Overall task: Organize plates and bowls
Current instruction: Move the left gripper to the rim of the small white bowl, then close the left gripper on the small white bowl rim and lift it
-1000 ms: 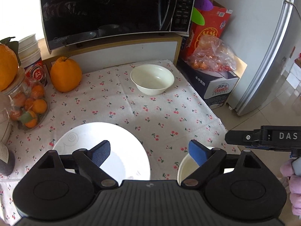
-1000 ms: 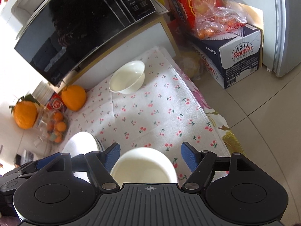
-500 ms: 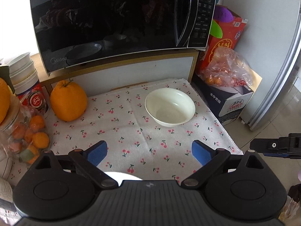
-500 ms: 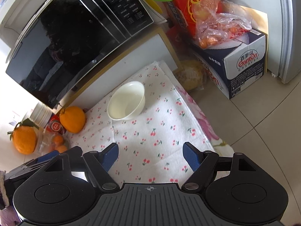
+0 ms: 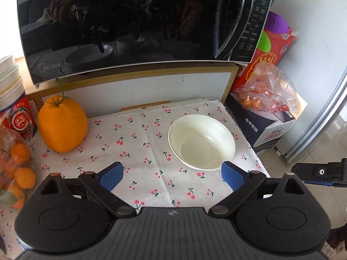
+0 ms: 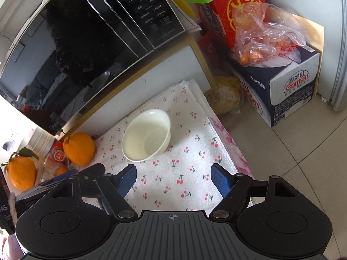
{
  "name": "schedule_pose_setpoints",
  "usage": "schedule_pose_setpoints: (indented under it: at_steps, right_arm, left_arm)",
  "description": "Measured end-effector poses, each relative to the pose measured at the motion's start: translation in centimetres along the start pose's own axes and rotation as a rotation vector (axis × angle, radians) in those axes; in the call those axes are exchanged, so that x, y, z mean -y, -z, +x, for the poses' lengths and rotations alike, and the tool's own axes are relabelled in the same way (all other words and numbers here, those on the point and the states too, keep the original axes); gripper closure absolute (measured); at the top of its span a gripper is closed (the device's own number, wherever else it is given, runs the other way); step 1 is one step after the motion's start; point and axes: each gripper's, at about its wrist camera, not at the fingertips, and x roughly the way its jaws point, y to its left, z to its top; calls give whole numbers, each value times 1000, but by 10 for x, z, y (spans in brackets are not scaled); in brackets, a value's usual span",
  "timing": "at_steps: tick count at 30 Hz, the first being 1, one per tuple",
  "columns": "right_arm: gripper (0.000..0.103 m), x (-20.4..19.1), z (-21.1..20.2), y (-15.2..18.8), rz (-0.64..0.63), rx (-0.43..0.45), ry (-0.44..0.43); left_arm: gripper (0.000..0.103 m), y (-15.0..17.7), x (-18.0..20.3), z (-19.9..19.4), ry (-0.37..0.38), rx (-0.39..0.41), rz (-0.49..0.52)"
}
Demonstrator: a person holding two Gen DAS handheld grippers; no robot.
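A cream bowl (image 5: pixel 201 142) sits empty and upright on the cherry-print cloth (image 5: pixel 138 151), near the cloth's right edge; the right wrist view shows the same bowl (image 6: pixel 146 138) from further off. My left gripper (image 5: pixel 172 176) hangs open just short of the bowl, its right blue pad close to the rim, nothing between the fingers. My right gripper (image 6: pixel 173 181) is open too, over bare cloth below the bowl, holding nothing. No plate appears in either view.
A black microwave (image 5: pixel 134 23) on a shelf fills the back. A large orange (image 5: pixel 61 124) stands at the left beside stacked cups (image 5: pixel 13 101) and a bag of small oranges (image 5: pixel 15 169). To the right, off the cloth, are a carton (image 6: pixel 288 91) with bagged fruit and tiled floor.
Both grippers moved forward across the cloth toward the bowl. The white plate and the second bowl that lay under the fingers have dropped out of view. The left jaws widened slightly.
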Motion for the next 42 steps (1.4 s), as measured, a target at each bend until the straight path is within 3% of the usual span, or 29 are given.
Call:
schedule_pose_setpoints:
  at_steps: [6,15,17,20,26,36,42]
  right_arm:
    - [26,-5,21,-13,0,-9,-20]
    - [28,-5,59,-22,43,-7,-87]
    - [38,-3,67,-22,56,-12,-95]
    - [50,-2,79,-22,73,-22,-100]
    - [72,0,98,-20,102,-29,-95]
    - [87,4,113,-18,127,-16,-93]
    - [94,3,114,-18,126,-8,-82]
  left_arm:
    - [7,-10,-6,15,14,4,-3]
    - [35,-19,-14,47,87,-27,-50]
    - [49,-19,-17,53,102,-40,-69]
    - [61,-20,-23,60,138,-54,-113]
    - [77,-18,-32,72,160,-71,-153]
    - [90,-16,-38,80,196,-70,-191]
    - [96,-16,-34,80,177,-61,-183]
